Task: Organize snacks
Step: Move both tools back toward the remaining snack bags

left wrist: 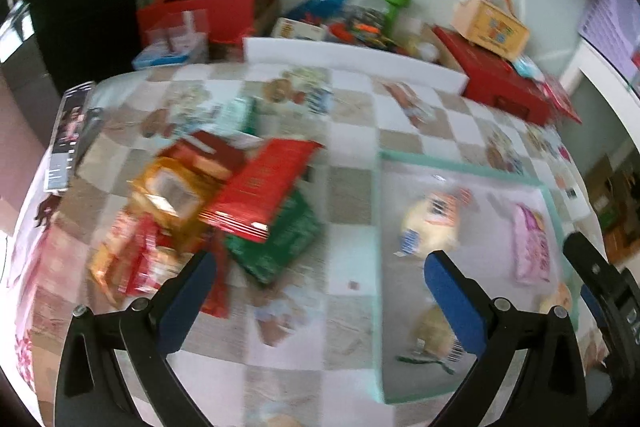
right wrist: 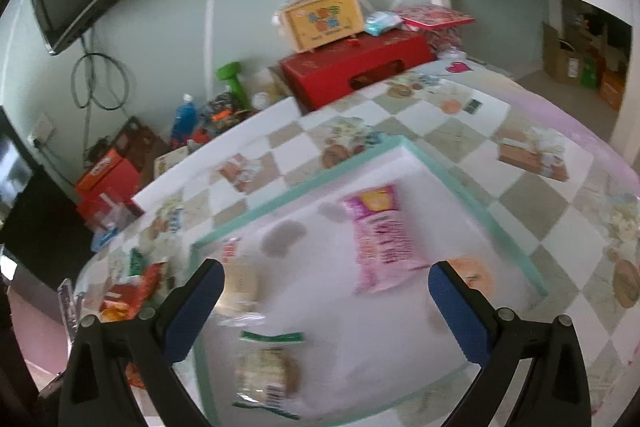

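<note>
Overhead, left gripper [left wrist: 320,267] wide open and empty, right gripper [right wrist: 326,281] likewise, pink packet [right wrist: 382,239] in glass tray [right wrist: 476,203], snack pile [left wrist: 212,203] on checkered surface [left wrist: 360,115].

Motion-blurred throughout; print on the heaped snack packets [left wrist: 208,203] unreadable; green packet [left wrist: 280,243] half buried under the red one [left wrist: 264,187]; pale packet [left wrist: 432,327] in the clear tray [left wrist: 460,163] partly masked by a gripper finger [left wrist: 456,299]; wrapped snack [right wrist: 264,375] smeared beyond naming.
</note>
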